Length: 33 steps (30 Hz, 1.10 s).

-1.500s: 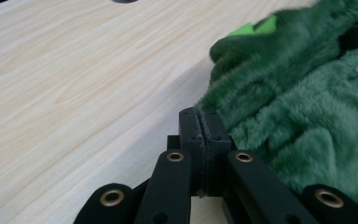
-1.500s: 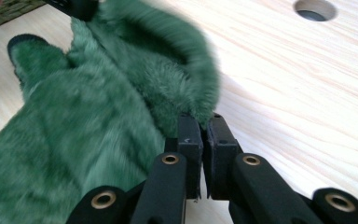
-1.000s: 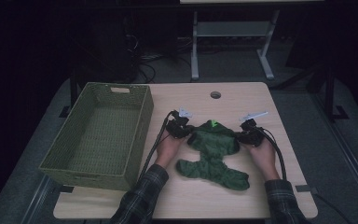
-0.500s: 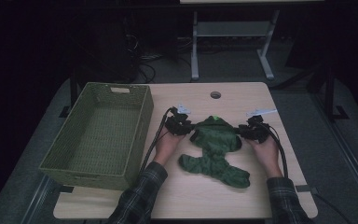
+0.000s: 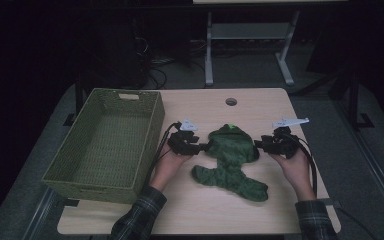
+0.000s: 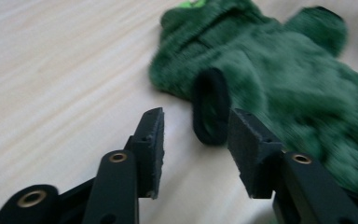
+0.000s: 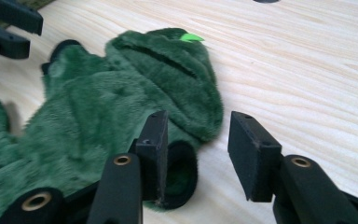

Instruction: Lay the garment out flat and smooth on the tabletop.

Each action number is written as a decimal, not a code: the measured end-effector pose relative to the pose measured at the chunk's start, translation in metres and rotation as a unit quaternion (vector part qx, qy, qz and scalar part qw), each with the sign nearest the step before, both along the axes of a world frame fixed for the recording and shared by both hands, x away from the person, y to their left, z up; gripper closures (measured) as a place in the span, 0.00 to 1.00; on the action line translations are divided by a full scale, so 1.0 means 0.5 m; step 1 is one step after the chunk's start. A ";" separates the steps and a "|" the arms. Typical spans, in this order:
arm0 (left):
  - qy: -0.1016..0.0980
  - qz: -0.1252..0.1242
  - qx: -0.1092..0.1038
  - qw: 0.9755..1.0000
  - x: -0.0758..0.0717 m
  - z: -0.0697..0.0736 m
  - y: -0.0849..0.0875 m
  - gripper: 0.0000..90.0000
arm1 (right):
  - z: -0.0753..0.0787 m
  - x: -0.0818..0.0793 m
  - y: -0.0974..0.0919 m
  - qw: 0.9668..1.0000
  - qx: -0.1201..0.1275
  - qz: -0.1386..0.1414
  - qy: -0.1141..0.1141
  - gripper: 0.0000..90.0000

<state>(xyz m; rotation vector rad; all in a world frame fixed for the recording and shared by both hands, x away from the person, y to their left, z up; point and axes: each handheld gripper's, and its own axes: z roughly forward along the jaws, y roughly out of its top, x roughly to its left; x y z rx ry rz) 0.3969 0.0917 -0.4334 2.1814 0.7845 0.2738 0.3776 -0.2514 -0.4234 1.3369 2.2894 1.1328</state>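
High view: one green plush garment lies flat on the wooden table, right of one woven basket. The garment is fuzzy, with a hood-like top end and short sleeves ending in black cuffs. One person works, one hand-held gripper per hand.

Left gripper: at the garment's left sleeve. Its own view shows the jaws apart, the black cuff lying on the table just ahead of the gap. Pads do not press it. Jaws have just been opening; nothing clamped between them.

Right gripper: at the right sleeve. Its own view shows the other cuff beside and partly behind the left-hand jaw, not pinched. Jaws parted and have just been opening; the gap holds only bare table.

Progress (judgement): both sleeves look to have been drawn outward and let go, so the spreading-out of the top half seems done. The lower part is bunched and lies skewed toward the near right, so it is not yet straightened. If folding or putting it in the basket is the aim, neither has begun; the basket holds nothing I can see.

Count: garment 1; cuffs in sight 2; basket 1; grippers 2; table 1; round cable hole in the table 1; bright green tag at the hood 1.
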 end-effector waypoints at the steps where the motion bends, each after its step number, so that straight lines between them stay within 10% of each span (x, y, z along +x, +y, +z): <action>1: 0.002 -0.001 -0.002 1.000 -0.007 0.000 0.003 0.59 | 0.000 -0.002 0.000 1.000 0.001 0.002 -0.001 0.61; 33: 0.014 -0.017 0.044 0.999 -0.232 -0.064 0.057 0.15 | 0.022 -0.101 0.111 0.995 0.022 0.095 -0.008 0.53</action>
